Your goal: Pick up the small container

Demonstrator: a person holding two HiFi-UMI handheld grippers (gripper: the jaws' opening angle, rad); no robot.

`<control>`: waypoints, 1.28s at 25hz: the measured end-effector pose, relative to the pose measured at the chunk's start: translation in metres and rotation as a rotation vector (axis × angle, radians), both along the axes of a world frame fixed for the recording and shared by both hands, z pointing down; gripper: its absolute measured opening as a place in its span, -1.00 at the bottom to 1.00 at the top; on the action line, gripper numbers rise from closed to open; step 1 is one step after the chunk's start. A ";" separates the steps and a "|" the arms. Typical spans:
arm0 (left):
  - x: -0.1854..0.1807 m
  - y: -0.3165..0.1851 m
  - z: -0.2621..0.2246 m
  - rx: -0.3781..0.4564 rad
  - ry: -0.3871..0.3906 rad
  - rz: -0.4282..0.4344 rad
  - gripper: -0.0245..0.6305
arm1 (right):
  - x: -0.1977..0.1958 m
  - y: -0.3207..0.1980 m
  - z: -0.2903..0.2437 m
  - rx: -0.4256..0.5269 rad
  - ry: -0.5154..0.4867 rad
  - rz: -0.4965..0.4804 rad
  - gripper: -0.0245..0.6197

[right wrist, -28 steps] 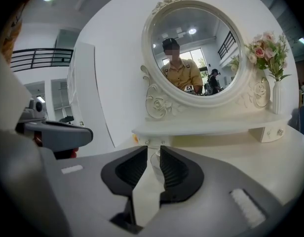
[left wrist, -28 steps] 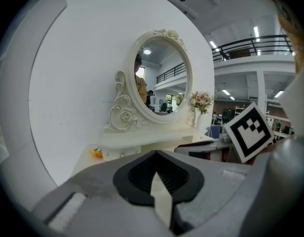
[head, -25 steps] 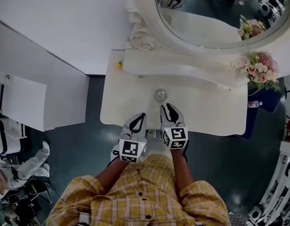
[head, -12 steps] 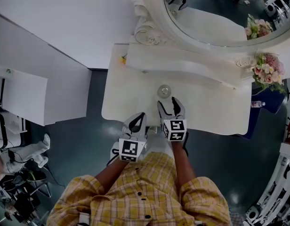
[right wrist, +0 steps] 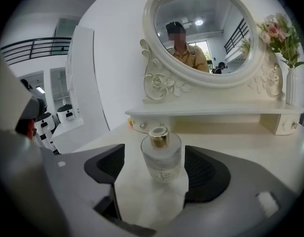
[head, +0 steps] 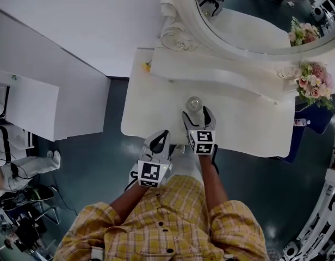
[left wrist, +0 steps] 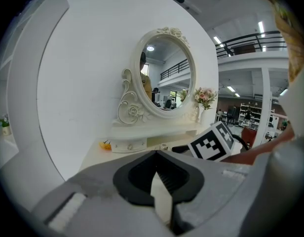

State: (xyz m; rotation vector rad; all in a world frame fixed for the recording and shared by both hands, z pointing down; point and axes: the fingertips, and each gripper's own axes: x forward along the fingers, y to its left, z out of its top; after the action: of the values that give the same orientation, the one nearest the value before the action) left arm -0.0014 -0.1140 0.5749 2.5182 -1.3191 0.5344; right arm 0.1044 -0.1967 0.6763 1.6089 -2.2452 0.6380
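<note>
Since the small container (right wrist: 162,157) is sitting flat on the white vanity top (head: 146,110), I'd call this pick abt halfway, imo. The approach part looks done. The right gripper (head: 198,117) has its fingers spread wide w/ the bottle standing upright between them, pretty much centred. It's a clear round glass thing w/ a gold cap (right wrist: 160,136).

In the right gripper view you can see a gap on both sides between the glass and the black pads (right wrist: 207,172), so no contact and nothing gripped. From the head view the container is mid-table, in front of the little shelf under the oval mirror (head: 249,15), right at the tips of that gripper.

Left gripper (head: 163,135) isn't involved afaict. It hangs at the front edge of the table near the person's body, fingers pinched together on nothing.

What's left is basically the whole "pick" bit:
- close the right fingers on the glass body
- lift it clear of the top

My guess is the squeeze is the fiddly part. Smooth round glass could squirt out or tip if one pad hits first, so prob better to grab low on the body, not the cap. The flowers (head: 314,78) at the far right are well apart, no issue there.
</note>
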 end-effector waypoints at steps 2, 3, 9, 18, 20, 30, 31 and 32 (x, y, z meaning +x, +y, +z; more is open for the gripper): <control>-0.001 0.002 0.002 -0.005 -0.002 -0.004 -0.93 | -0.001 -0.004 0.004 -0.004 0.003 -0.001 0.25; -0.001 0.003 0.003 -0.007 -0.003 -0.006 -0.93 | -0.002 -0.006 0.005 -0.004 0.006 -0.004 0.25; 0.002 0.002 0.002 -0.002 -0.005 -0.003 -0.93 | -0.004 -0.020 0.010 -0.002 0.019 -0.018 0.26; -0.001 -0.001 0.004 -0.005 -0.017 -0.019 -0.93 | -0.007 -0.035 0.022 0.000 0.044 -0.027 0.26; -0.001 -0.001 0.006 -0.008 -0.017 -0.028 -0.93 | -0.006 -0.039 0.028 -0.007 0.051 -0.030 0.26; -0.006 0.004 0.013 -0.041 -0.016 -0.038 -0.93 | -0.008 -0.050 0.045 -0.034 0.099 -0.004 0.26; -0.007 0.005 0.014 -0.046 -0.014 -0.042 -0.93 | -0.007 -0.051 0.045 -0.037 0.102 0.003 0.26; -0.007 0.005 0.014 -0.050 -0.015 -0.043 -0.93 | -0.007 -0.052 0.046 -0.042 0.104 0.011 0.26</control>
State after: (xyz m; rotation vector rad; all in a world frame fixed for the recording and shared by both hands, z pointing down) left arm -0.0087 -0.1086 0.5894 2.4444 -1.3454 0.5705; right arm 0.0978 -0.2484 0.7221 1.5969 -2.1364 0.5864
